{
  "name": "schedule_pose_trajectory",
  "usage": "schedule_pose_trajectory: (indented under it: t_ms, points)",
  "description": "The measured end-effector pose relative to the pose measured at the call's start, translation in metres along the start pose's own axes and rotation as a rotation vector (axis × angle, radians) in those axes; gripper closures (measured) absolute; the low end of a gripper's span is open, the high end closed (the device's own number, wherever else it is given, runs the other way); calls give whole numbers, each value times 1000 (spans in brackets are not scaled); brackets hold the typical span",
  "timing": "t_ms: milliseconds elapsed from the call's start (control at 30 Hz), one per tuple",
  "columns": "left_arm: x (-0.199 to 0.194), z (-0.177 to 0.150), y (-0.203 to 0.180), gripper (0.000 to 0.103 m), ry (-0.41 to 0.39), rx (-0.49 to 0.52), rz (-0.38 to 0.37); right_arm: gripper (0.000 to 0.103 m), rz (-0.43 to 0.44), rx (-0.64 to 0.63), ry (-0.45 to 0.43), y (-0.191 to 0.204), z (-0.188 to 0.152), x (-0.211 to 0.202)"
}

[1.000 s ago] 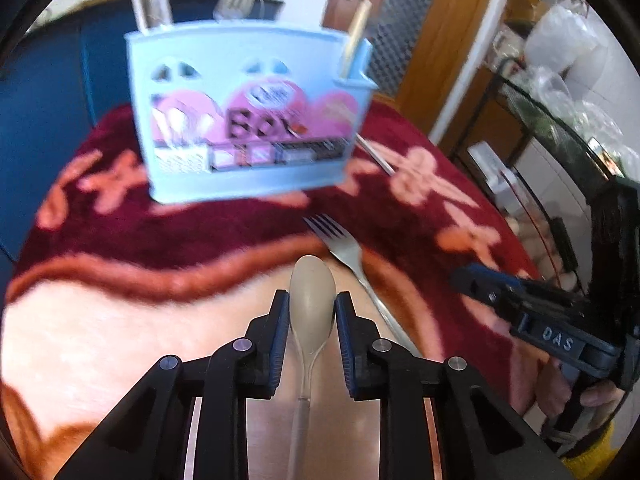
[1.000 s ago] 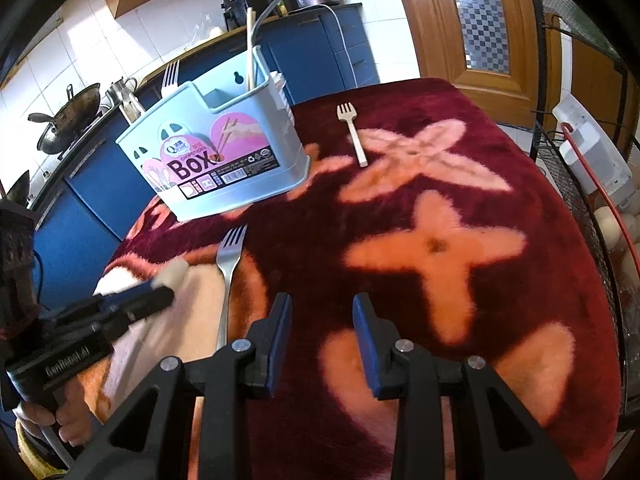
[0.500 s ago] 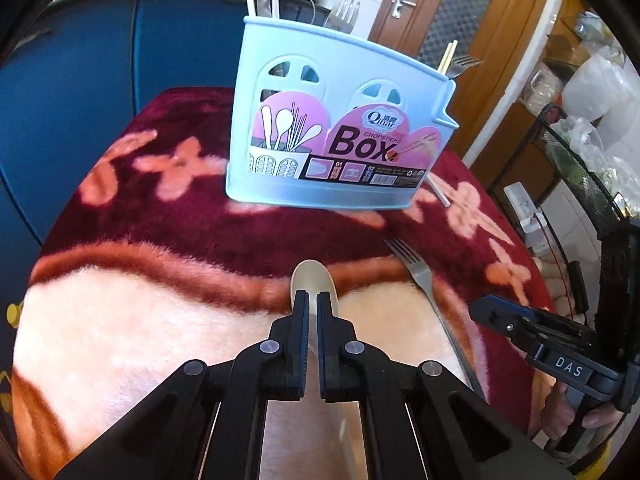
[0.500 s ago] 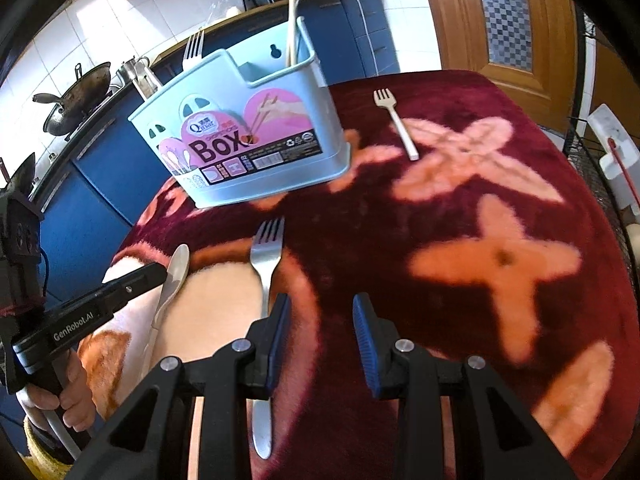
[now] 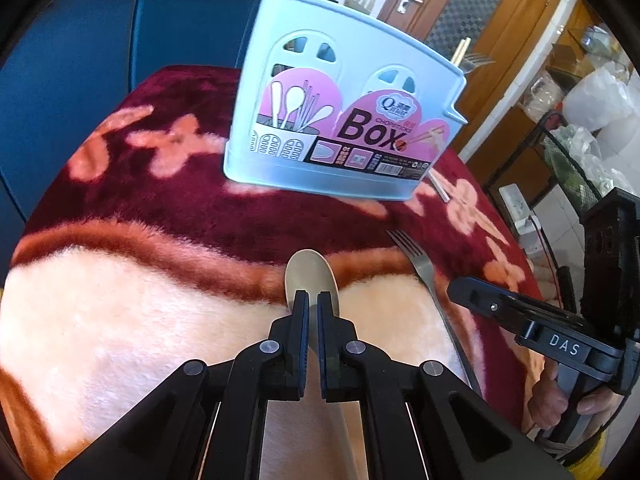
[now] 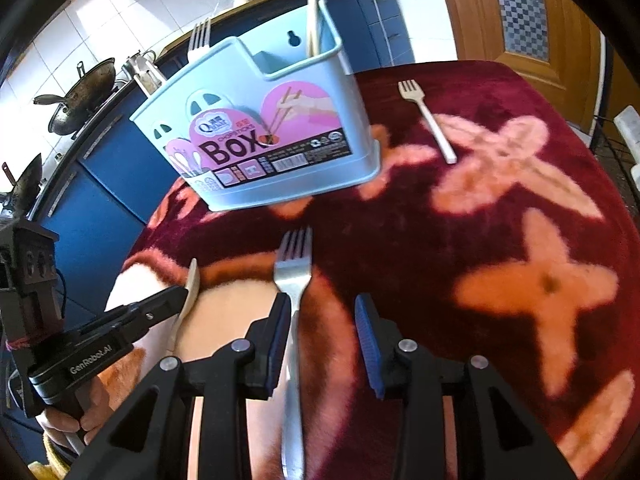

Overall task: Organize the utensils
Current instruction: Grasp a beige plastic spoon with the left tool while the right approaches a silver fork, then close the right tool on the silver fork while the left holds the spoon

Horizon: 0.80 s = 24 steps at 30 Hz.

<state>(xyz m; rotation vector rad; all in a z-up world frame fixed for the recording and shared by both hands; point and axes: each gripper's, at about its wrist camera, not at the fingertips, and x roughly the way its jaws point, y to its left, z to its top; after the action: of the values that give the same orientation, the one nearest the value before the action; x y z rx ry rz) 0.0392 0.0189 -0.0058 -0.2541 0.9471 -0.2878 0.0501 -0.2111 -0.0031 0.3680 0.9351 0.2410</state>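
My left gripper (image 5: pixel 313 300) is shut on the neck of a beige spoon (image 5: pixel 310 276), whose bowl sticks out past the fingertips over the fuzzy blanket. The right wrist view shows the same spoon (image 6: pixel 192 284) in the left gripper (image 6: pixel 176 296) at the lower left. My right gripper (image 6: pixel 322 304) is open above a metal fork (image 6: pixel 294 268). The fork's handle runs between the jaws close to the left finger, untouched. The light blue utensil box (image 6: pixel 256 136) stands upright behind, with a fork and chopsticks in it. A beige fork (image 6: pixel 428 120) lies to the box's right.
A red and peach blanket (image 6: pixel 500 240) covers the table. Blue cabinets (image 5: pixel 120 20) stand behind the box. A wok (image 6: pixel 80 92) sits on the counter at the far left. A wire rack (image 5: pixel 580 168) with bags stands beyond the table's right edge.
The left jaws closed onto the spoon's neck. The right gripper slid left, from bare blanket to over the metal fork's handle. Both views came nearer the box.
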Motion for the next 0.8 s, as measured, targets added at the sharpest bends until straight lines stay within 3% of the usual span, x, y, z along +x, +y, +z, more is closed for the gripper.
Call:
schedule_pose_trajectory:
  t_ms: [267,567,633,800]
  points:
    - [-2,-1,4,92,5,-6,19,66,11,-45,23,12,5,14]
    - [4,-1,6,86,17,-18,-3,77,53,-47,37,9,18,31]
    - [6,-1,4,79,17,-12,-11,78,63,-49,37,8,19,32]
    - [10,1,-5,78,15,26,2,78,61,-51,25,10,18,30]
